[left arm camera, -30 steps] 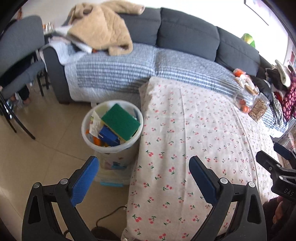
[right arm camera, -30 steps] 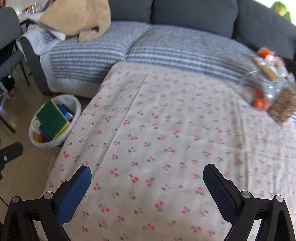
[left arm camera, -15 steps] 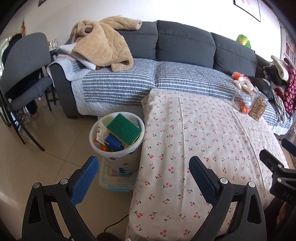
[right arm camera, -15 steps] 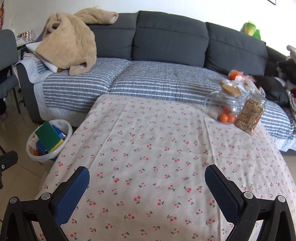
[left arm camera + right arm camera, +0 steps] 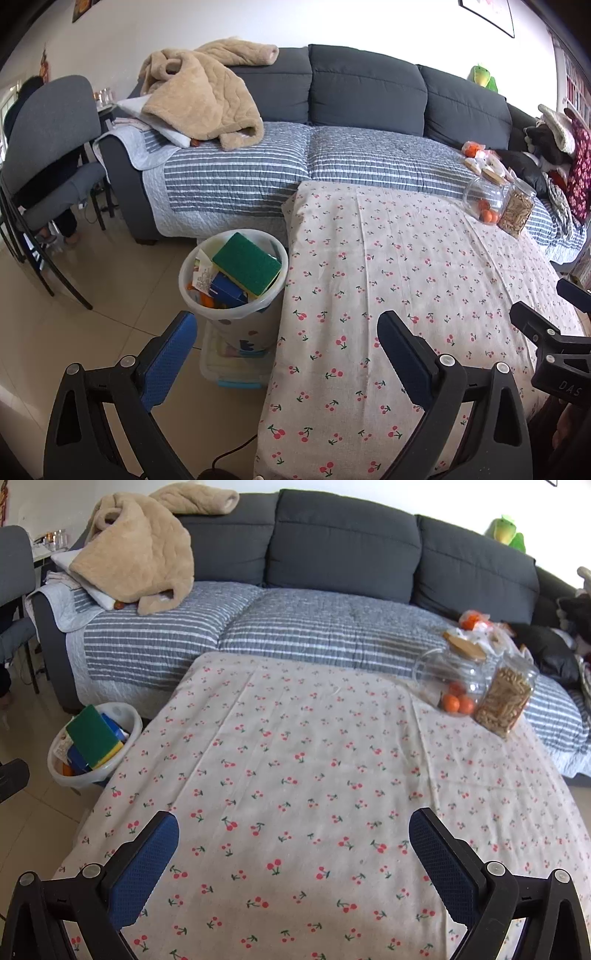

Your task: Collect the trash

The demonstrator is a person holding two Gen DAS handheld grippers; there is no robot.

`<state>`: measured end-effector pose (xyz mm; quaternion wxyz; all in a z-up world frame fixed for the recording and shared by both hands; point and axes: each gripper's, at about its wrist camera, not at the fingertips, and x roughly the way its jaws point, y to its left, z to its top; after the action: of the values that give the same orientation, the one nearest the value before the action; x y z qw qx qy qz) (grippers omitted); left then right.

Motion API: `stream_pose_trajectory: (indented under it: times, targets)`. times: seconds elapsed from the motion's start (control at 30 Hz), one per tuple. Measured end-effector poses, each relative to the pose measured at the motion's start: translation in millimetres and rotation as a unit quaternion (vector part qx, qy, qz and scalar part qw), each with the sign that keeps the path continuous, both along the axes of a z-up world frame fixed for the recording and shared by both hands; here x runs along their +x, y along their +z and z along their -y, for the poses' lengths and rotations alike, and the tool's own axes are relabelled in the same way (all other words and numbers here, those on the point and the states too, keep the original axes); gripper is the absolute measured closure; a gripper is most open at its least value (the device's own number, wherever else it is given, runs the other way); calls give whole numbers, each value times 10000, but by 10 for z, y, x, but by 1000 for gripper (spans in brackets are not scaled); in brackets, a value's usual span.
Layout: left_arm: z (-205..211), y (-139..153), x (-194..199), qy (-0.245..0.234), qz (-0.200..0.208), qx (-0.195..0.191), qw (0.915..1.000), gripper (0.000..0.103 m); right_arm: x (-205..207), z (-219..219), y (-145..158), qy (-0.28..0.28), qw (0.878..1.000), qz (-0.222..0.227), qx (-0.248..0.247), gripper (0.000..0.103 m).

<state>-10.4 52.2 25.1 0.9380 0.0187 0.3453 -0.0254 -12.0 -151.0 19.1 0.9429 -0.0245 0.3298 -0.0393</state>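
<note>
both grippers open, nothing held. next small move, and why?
Probably nothing left to pick: keep both grippers back and scan once. The left gripper and right gripper are open and hold nothing, the bin already holds the green sponge and packaging, and the cherry tablecloth bears only two glass jars.

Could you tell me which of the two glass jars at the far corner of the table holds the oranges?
The rounder glass jar, the left one of the pair, holds the oranges. The taller jar touching its right side is filled with tan stick-shaped snacks instead.
</note>
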Motion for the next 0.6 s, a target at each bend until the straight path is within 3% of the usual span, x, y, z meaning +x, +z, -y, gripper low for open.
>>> stream_pose_trajectory:
  times: [0.6]
  targets:
    - [9,7,-13,-27,2,-30,10000,4,16,-21,-55,-5,9999,-121,51,1]
